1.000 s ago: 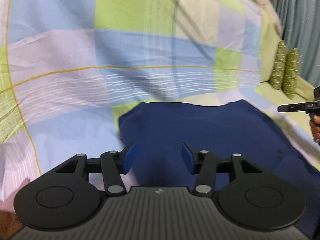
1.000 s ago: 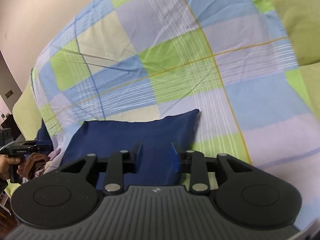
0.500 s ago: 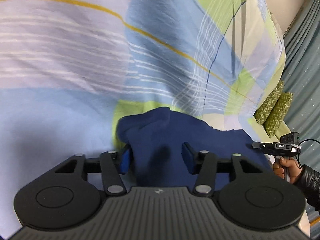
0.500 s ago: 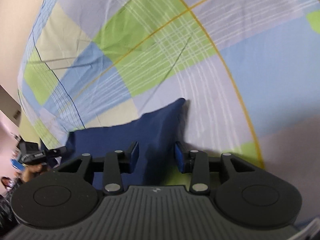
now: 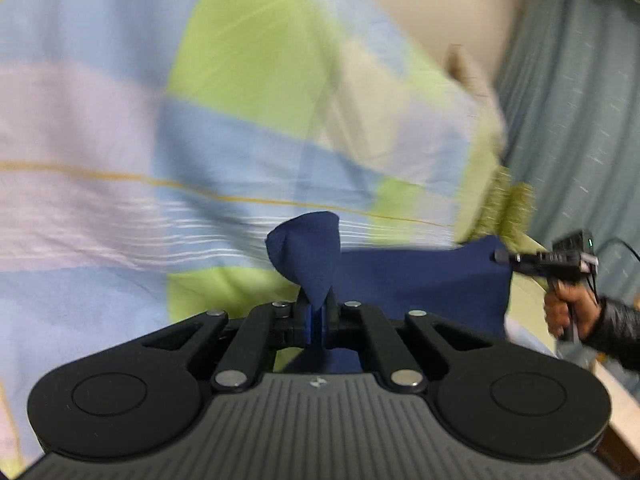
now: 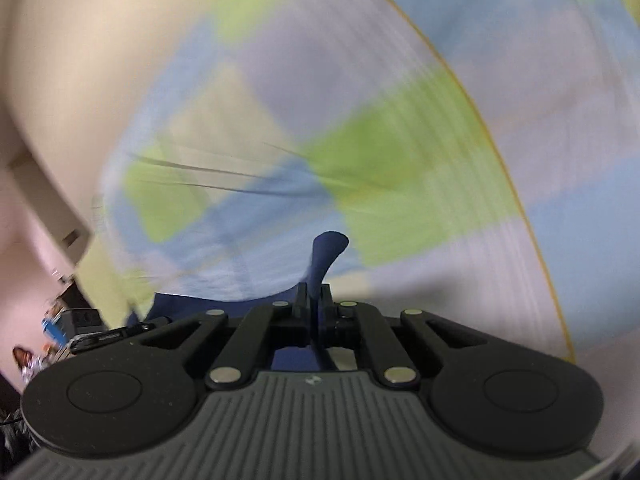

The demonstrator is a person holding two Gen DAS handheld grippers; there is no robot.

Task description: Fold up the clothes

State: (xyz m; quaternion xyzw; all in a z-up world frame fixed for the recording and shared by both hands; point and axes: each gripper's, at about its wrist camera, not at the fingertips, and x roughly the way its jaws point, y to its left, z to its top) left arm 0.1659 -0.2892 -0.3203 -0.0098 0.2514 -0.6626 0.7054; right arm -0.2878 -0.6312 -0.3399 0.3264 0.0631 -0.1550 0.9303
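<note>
The left gripper point(image 5: 317, 311) is pinched tight on one corner of the navy garment point(image 5: 420, 276), and the right gripper point(image 6: 316, 300) is clamped on another corner, so the cloth hangs stretched between them just above the checked bedsheet point(image 5: 240, 128). The fold looks barely begun: corners gripped, nothing laid over yet. To the far right, green patterned cushions point(image 5: 508, 208) and a grey curtain point(image 5: 576, 120) lie clear of the work, though motion blur hides detail.

Left claw point(image 5: 316, 314) and right claw point(image 6: 316, 312) clamped tight (fingers together).
</note>
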